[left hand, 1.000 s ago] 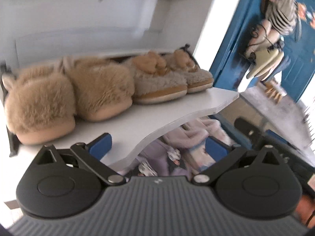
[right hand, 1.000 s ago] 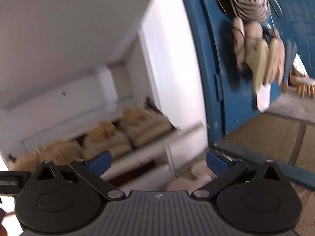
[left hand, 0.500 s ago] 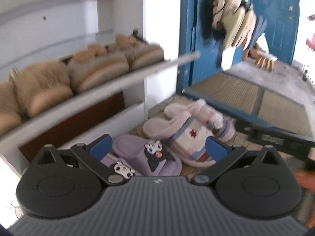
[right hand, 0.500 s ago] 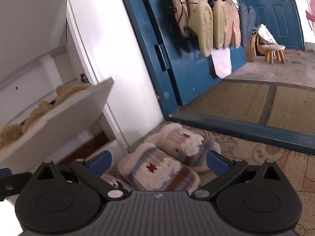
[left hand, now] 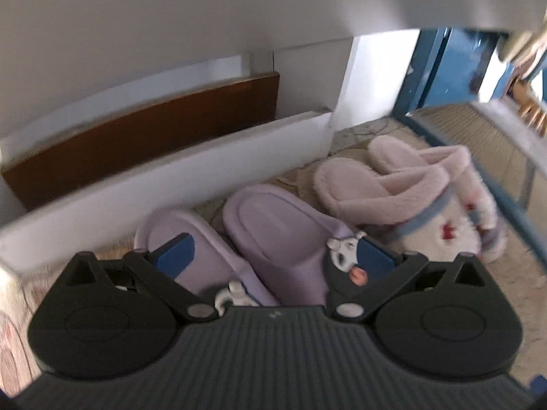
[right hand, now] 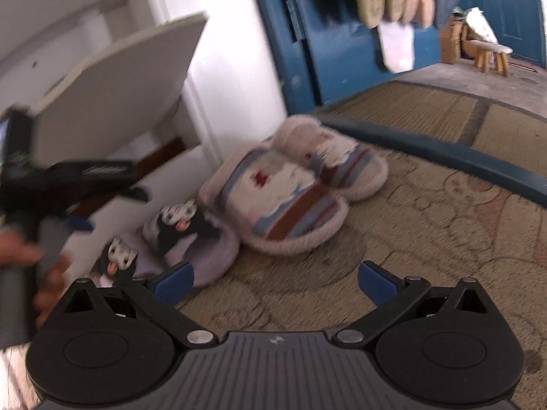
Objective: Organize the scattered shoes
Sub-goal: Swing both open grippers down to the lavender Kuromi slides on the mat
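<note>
Hovering over the lilac slippers on the rug, our left gripper and right gripper both have fingers spread, empty. We read no legible writing; striped slippers lie just beside the lilac pair.

The two slides are pale lilac, each with a black and white charm. The fluffy slippers are cream-pink with blue and brown-red stripes and small red stars. The carpet is beige with a brown curly pattern. The door is dark blue. The shelf is white, with a brown board behind.
</note>
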Demonstrator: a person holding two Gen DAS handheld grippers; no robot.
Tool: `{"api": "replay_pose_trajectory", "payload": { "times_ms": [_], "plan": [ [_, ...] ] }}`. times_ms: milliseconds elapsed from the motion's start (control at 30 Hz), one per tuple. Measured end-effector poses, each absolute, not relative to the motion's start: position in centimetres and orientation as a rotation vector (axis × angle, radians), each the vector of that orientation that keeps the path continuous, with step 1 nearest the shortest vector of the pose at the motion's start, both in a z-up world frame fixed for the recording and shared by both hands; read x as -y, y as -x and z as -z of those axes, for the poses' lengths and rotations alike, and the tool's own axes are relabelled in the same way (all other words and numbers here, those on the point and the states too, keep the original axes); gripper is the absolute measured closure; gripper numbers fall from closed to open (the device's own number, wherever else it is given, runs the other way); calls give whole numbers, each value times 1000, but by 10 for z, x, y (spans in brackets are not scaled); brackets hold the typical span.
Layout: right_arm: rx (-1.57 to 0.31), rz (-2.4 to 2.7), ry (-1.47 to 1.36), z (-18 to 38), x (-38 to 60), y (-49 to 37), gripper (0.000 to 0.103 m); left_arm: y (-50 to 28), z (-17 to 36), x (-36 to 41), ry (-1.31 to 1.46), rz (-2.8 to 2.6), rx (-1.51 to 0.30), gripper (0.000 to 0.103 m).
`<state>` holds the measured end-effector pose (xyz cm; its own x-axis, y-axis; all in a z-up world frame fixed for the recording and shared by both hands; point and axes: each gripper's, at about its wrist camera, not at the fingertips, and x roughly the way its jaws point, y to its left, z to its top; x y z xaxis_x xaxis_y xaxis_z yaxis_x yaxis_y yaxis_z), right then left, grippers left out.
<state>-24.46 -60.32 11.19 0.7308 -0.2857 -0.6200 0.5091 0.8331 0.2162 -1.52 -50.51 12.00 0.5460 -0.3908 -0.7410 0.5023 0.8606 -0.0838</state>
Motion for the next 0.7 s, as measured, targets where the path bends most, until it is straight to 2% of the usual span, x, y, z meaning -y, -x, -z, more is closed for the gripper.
{"api": "replay_pose_trajectory", "payload": {
  "times_ms": [200,367,700],
  "plan": [
    [-658,354,-201,-96,574,229,1,-5,-97,516,-86,509,-954,0],
    [-704,234,-26,-82,548,214,6,-26,-86,505,39,498,-1079,0],
    [-691,135,36,-72,541,179,6,-41,-85,479,183,392,-1140,0]
  ]
}}
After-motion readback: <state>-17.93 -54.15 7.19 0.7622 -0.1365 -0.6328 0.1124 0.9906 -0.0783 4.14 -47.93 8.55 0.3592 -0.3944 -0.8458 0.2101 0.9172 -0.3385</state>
